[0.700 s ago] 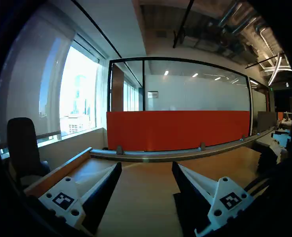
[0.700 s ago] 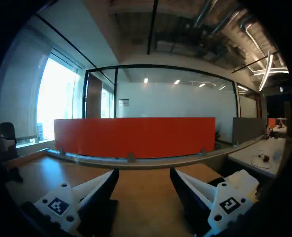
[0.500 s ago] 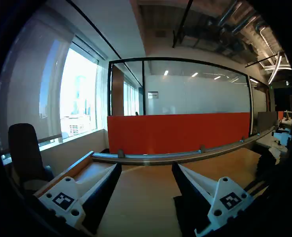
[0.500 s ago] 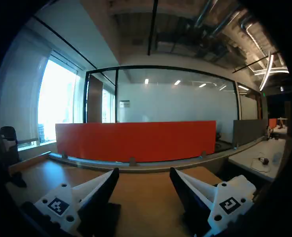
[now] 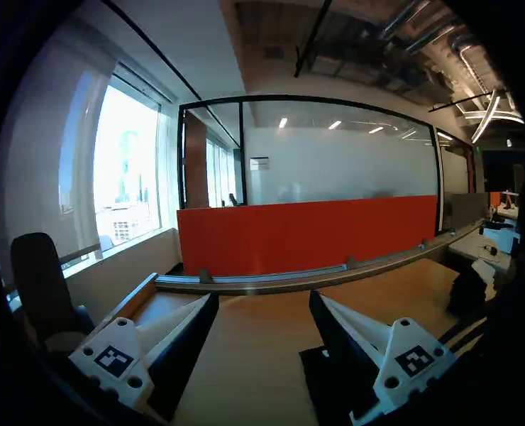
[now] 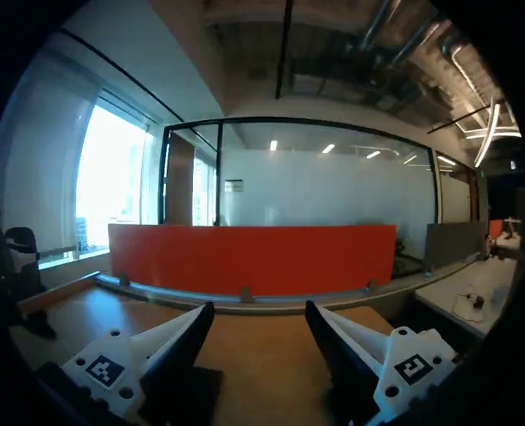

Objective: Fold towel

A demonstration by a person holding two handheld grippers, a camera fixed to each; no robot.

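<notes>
In the left gripper view, we are seeing a black chair (image 5: 39, 280) at the far left, in front of a bright window (image 5: 128, 177). Next to it, the left gripper (image 5: 262, 295) is holding its two white fingers wide apart, and nothing is lying between them. Under the fingers, a wooden table (image 5: 255, 355) is stretching forward to an orange partition (image 5: 305, 234), which is standing at its far edge. Just beside the right finger, low on the table, a dark flat patch (image 5: 313, 383) is lying. It may be the towel, but we cannot tell for sure. Farther right, near the edge of the view, a dark object (image 5: 468, 291) is resting on the table, and it is too unclear for us to name.

In the right gripper view, the window (image 6: 113, 184) is again shining at the left. The right gripper (image 6: 259, 305) is also keeping its fingers spread, pinching nothing. Beside its left finger, a dark flat patch (image 6: 209, 390) is showing low on the table (image 6: 262, 348), and here too we cannot say if it is the towel. Behind the table, the orange partition (image 6: 252, 259) is running across. At the right, a white desk (image 6: 468, 302) is standing apart from the table.
</notes>
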